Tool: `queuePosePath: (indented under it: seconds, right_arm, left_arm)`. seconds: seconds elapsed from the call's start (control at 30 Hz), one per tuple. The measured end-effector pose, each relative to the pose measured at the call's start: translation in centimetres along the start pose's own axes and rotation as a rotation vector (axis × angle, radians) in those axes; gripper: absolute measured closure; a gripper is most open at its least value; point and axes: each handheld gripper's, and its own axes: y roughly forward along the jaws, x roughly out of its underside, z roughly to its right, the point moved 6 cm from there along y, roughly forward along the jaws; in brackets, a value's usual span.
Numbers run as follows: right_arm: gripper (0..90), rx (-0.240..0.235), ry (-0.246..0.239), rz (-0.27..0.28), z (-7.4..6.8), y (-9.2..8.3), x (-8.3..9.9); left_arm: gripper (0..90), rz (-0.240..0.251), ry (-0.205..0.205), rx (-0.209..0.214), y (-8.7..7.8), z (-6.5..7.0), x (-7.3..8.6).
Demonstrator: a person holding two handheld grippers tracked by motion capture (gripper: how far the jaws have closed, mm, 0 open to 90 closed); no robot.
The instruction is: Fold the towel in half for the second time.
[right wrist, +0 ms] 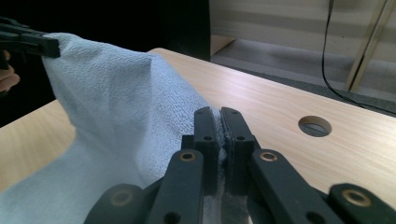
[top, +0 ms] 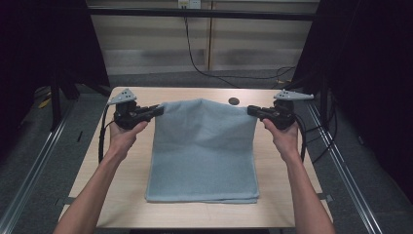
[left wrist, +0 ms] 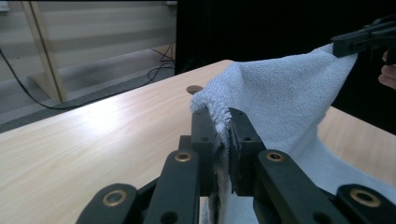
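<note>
Light wooden table with pale blue towel on it.

1. One towel – pale blue, partly lifted off the surface.
2. Two grippers – the left gripper and the right gripper, one at each far corner of the towel.
3. One wooden surface.
4. One round hole in the surface.
5. Two forearms.
</note>
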Motion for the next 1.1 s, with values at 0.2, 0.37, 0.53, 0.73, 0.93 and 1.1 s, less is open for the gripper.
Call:
queuePosePath:
  seconds: [0.2, 0.37, 0.53, 0.73, 0.93, 1.1]
  right_arm:
    - [86.3, -0.022, -0.015, 0.020, -1.3, -1.6, 0.5]
    - [86.3, -0.030, -0.018, 0.001, -1.9, -2.7, 1.7]
    - [86.3, -0.052, -0.019, -0.025, -2.8, -3.2, 3.9]
    - [86.3, -0.059, -0.014, -0.028, -3.6, -4.2, 5.3]
    - [86.3, -0.067, -0.016, -0.044, -4.5, -4.9, 7.6]
    - [86.2, -0.079, -0.018, -0.071, -5.4, -5.9, 9.5]
  left_arm:
    - [82.6, 0.007, 0.012, 0.018, -1.7, 0.3, 0.6]
    - [82.7, -0.005, 0.009, 0.021, -2.7, 0.5, 2.2]
    - [82.7, -0.002, -0.012, 0.053, -3.4, 1.2, 3.8]
    - [82.7, 0.004, -0.020, 0.067, -4.5, 2.3, 4.9]
    - [82.7, -0.009, -0.033, 0.094, -4.9, 3.6, 6.4]
    - [82.7, -0.041, -0.024, 0.103, -5.8, 4.4, 7.9]
